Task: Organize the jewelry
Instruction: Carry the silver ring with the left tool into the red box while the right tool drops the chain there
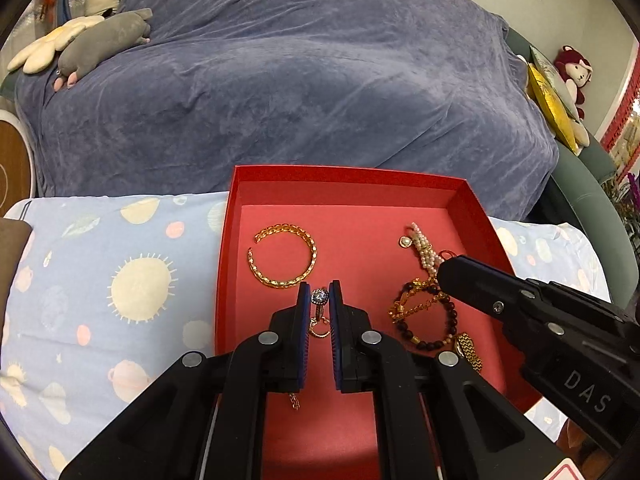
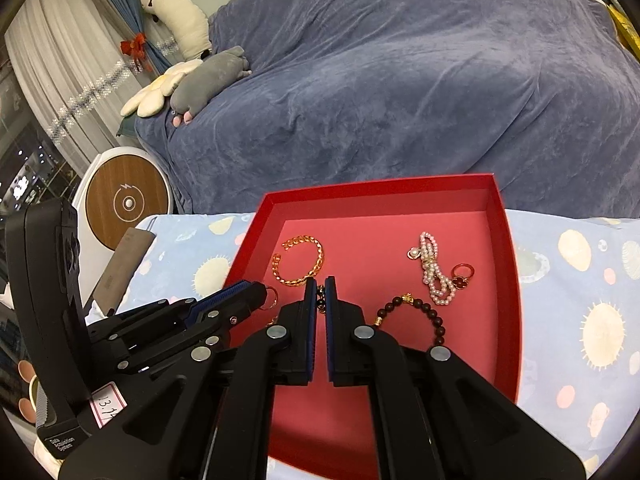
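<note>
A red tray (image 1: 344,188) holds the jewelry. A gold chain bangle (image 1: 282,256) lies at its left, a pearl strand (image 1: 424,250) at its right, and a dark bead bracelet with gold chain (image 1: 426,316) below that. My left gripper (image 1: 320,294) is shut on a blue-stone ring (image 1: 319,296), with small rings and chain hanging under it. My right gripper (image 2: 319,288) is nearly shut on a dark bead piece (image 2: 320,298) near the bangle (image 2: 298,260). The right wrist view also shows a red-stone ring (image 2: 462,276) beside the pearls (image 2: 434,268).
The tray (image 2: 508,264) sits on a pale blue sun-and-planet cloth (image 1: 100,280). A sofa under a blue-grey blanket (image 1: 300,80) rises behind, with plush toys (image 1: 96,42). A round white and wood device (image 2: 126,204) stands at left.
</note>
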The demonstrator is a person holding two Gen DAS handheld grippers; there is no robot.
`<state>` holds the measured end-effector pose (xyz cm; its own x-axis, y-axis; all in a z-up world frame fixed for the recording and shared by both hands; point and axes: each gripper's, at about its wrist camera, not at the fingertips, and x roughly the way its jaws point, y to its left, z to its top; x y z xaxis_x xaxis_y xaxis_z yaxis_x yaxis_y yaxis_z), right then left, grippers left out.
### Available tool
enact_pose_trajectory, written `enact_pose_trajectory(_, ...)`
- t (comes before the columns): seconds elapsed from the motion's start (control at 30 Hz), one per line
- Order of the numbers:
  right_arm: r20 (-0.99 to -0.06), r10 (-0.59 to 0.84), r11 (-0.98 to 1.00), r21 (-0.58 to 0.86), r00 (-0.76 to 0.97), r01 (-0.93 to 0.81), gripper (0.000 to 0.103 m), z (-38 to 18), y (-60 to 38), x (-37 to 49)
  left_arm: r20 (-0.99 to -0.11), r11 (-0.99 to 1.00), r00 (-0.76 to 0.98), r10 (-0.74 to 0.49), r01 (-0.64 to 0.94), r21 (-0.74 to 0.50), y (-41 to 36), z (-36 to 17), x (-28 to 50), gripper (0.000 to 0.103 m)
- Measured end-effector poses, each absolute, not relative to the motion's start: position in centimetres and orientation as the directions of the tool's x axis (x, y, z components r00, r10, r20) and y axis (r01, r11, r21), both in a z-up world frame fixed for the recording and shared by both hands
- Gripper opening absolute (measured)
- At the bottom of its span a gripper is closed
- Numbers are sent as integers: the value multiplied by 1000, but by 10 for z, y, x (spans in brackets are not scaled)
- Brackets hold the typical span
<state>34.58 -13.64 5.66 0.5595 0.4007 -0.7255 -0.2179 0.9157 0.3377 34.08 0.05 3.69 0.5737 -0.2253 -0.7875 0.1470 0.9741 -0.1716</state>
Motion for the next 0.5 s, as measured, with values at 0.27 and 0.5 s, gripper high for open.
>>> enact_pose_trajectory(0.27, -700, 399, 916, 336, 593, -220, 16, 70, -147, 331, -781, 982, 595, -189, 91, -168, 10, 36, 339, 42)
enact_pose_trajectory(0.5, -680, 383, 923, 294, 625, -246, 21, 96, -169, 276, -759, 983, 625, -181, 94, -158, 23, 59, 303, 47)
